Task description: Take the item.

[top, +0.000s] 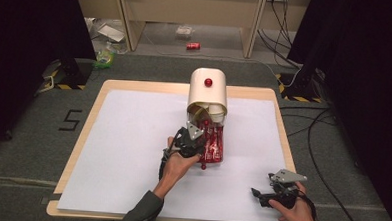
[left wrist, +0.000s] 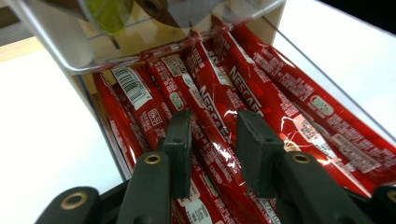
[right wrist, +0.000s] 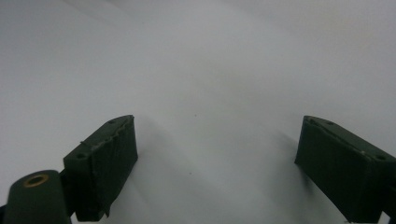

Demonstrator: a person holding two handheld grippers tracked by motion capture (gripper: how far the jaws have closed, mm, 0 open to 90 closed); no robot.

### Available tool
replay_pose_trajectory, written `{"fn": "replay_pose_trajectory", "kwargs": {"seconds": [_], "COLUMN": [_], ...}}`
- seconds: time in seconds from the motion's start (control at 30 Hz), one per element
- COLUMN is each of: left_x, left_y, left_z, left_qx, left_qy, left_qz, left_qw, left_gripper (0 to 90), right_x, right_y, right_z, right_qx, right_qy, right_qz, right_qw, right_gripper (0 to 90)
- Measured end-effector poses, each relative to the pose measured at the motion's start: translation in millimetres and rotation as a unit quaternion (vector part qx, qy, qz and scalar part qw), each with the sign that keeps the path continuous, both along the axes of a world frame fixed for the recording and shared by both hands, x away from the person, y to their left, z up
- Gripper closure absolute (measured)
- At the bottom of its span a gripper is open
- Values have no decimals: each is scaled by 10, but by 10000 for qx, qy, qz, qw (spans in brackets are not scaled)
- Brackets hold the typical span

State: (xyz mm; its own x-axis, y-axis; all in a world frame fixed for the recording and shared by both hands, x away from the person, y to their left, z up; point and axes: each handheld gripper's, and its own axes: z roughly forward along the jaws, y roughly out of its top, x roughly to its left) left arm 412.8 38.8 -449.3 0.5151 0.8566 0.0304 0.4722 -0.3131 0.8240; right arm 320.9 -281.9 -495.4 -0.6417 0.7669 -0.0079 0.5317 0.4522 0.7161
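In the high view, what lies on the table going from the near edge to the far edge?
Right tool resting on the white sheet → left tool at the red Nescafe sticks → cream dispenser with its red knob.

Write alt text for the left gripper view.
The left gripper has its two black jaws on either side of one red Nescafe stick, one of a row lying side by side in a clear tray. White table surface flanks the tray.
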Motion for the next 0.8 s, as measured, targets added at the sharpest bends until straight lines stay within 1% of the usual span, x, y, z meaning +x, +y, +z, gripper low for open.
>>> {"fn": "replay_pose_trajectory", "kwargs": {"seconds": [0.03,0.13,0.2,0.27,0.3,0.37,0.47,0.53,0.63,0.67,0.8], "left_x": [8,27,33,33,33,22,19,17,27,27,23], "left_y": [-11,-28,-17,2,2,17,26,30,67,67,102], "left_z": [-2,-9,-12,-19,-19,-24,-25,-21,-2,-2,25], "left_qx": [46,61,55,-28,-28,-17,-83,-83,-222,-222,-348], "left_qy": [-4,-6,-19,-30,-30,-105,-116,-126,-74,-74,-55], "left_qz": [6,46,82,129,129,112,107,100,80,80,69], "left_qw": [10000,10000,9999,9999,9999,9999,9998,9998,9997,9997,9994], "left_gripper": [657,667,697,729,743,769,796,805,827,829,846], "right_x": [0,0,1,-1,0,1,0,0,1,0,2], "right_y": [0,0,-1,0,0,-1,0,0,-1,0,-1], "right_z": [1,0,0,1,0,0,0,0,0,0,-1], "right_qx": [1,-5,-4,-1,-2,-5,1,2,-1,2,1], "right_qy": [2,-7,-10,-4,-6,-5,-4,0,-8,4,-7], "right_qz": [0,2,3,1,1,3,0,-2,1,-1,4], "right_qw": [10000,10000,10000,10000,10000,10000,10000,10000,10000,10000,10000], "right_gripper": [128,128,128,128,128,128,128,128,128,128,128]}}
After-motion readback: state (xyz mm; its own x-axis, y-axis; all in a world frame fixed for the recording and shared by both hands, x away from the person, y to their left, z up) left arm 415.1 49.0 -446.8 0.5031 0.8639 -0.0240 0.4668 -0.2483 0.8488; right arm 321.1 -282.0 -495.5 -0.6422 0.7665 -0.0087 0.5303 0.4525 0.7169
